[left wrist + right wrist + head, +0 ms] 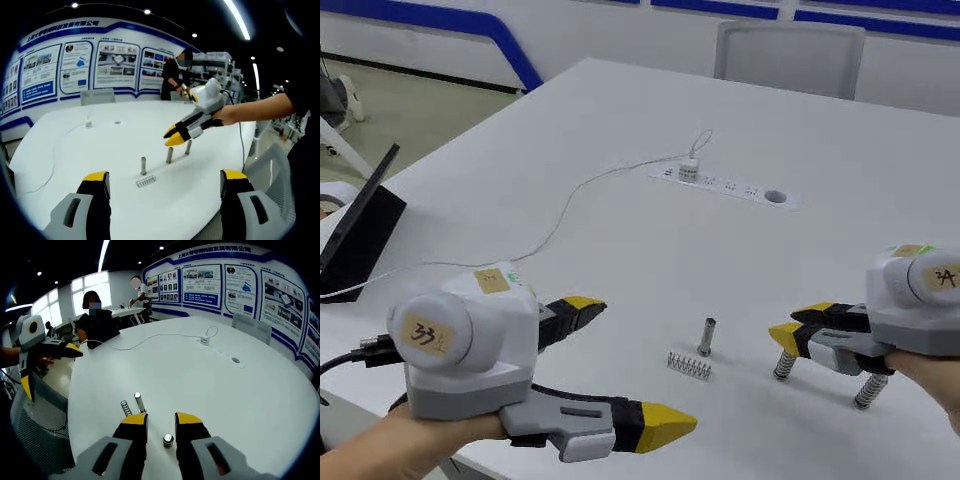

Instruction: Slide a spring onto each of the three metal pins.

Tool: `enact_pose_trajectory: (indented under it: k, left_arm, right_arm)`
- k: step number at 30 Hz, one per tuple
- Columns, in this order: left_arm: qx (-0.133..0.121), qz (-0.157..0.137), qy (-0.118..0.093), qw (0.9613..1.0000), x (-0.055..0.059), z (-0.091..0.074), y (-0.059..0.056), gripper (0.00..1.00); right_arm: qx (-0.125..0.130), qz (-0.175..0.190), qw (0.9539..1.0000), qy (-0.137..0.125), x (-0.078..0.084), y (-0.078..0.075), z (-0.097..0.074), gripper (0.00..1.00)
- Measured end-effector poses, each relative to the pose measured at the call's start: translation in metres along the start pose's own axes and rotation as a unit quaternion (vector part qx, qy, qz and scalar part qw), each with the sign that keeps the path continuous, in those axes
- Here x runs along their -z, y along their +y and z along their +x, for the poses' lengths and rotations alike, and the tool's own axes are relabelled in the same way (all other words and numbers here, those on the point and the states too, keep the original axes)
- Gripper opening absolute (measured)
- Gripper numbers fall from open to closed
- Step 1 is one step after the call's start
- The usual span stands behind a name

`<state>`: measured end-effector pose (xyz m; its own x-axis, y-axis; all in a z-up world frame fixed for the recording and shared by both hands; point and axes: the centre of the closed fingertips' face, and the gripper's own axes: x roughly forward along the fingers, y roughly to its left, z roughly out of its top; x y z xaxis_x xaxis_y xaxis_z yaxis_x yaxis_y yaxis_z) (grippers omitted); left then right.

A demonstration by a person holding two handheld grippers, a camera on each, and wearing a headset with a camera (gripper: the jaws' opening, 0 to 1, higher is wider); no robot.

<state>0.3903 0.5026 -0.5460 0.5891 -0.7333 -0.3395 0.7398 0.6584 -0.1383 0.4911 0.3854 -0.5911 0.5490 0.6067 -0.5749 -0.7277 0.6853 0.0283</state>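
A bare metal pin [706, 336] stands upright on the white table [620, 230], with a loose spring [689, 365] lying flat just in front of it. Two more pins [785, 364] [870, 390] to the right each carry a spring. My left gripper [625, 365] hovers wide open at the near left, nothing between its jaws, facing the bare pin [143, 165] and spring [145, 181]. My right gripper [800, 322] hangs just above a sprung pin [168, 441], jaws narrowly open and holding nothing.
A power strip [725, 186] with a white plug [689, 170] and thin cable lies mid-table, beside a round hole [775, 197]. A dark slanted device [355, 235] sits at the left edge. A grey chair [788, 55] stands behind the table.
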Motion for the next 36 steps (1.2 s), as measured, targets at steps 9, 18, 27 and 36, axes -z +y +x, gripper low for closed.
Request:
enact_pose_trajectory:
  k: [9, 18, 27, 36]
  left_arm:
    - [-0.003, -0.005, -0.012, 0.9999, -0.005, -0.009, 0.003, 0.93]
    - [-0.005, -0.011, -0.008, 0.9999, 0.001, -0.014, 0.011, 0.92]
    - [0.006, -0.023, -0.003, 0.9997, 0.009, -0.009, 0.023, 0.91]
    - [0.009, -0.041, 0.005, 0.9991, 0.023, -0.004, 0.029, 0.90]
  right_arm:
    - [-0.030, -0.019, 0.9994, 0.003, -0.004, 0.028, 0.009, 0.22]
    - [-0.071, -0.057, 0.9953, 0.032, 0.011, 0.063, 0.025, 0.22]
    - [-0.081, -0.081, 0.9918, 0.058, 0.023, 0.074, 0.039, 0.22]
    - [-0.087, -0.115, 0.9859, 0.085, 0.034, 0.079, 0.060, 0.22]
